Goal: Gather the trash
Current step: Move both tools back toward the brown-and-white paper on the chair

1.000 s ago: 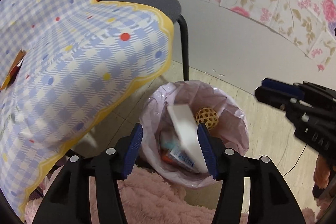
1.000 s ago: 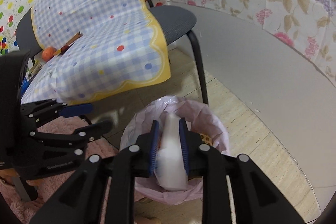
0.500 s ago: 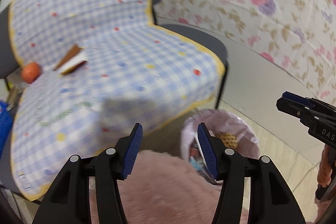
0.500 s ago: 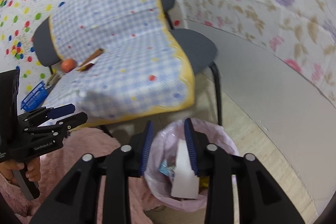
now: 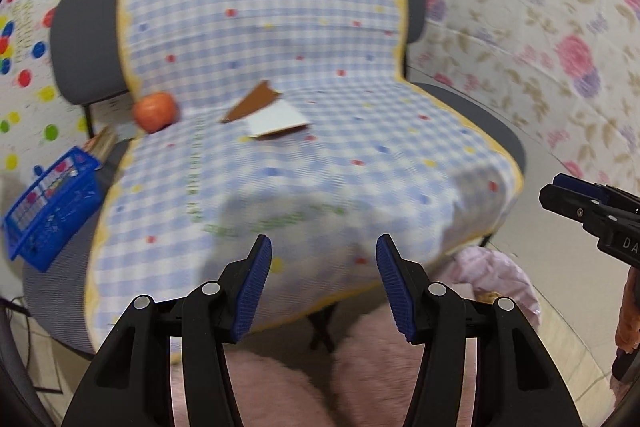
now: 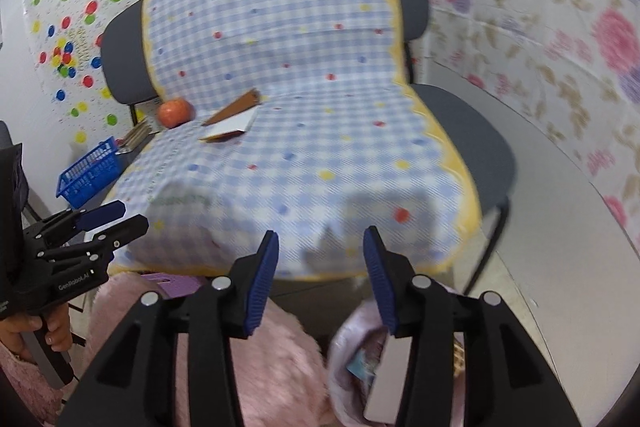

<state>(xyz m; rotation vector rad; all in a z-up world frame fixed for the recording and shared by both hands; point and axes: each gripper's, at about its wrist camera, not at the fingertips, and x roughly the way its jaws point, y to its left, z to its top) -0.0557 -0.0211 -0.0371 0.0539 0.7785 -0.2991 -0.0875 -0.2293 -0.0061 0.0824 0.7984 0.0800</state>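
Left wrist: checked cloth (image 5: 304,163) drapes chairs; floral wall (image 5: 552,39).

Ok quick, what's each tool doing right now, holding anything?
Left tool: open, holding nothing.
Right tool: open, nothing between its jaws, which have just been opening.

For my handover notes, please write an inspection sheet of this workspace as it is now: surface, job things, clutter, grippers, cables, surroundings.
Surface: checked cloth draped over grey chairs.
Job's things: torn brown-and-white card on the cloth; pink-lined trash bin on the floor below, holding a white box.
Clutter: orange fruit; blue basket; pink fluffy rug.
Grippers: left gripper open, empty; right gripper open, jaws just opening, empty.
Cables: dark cable at the left edge.
Surroundings: dotted and floral wall coverings.
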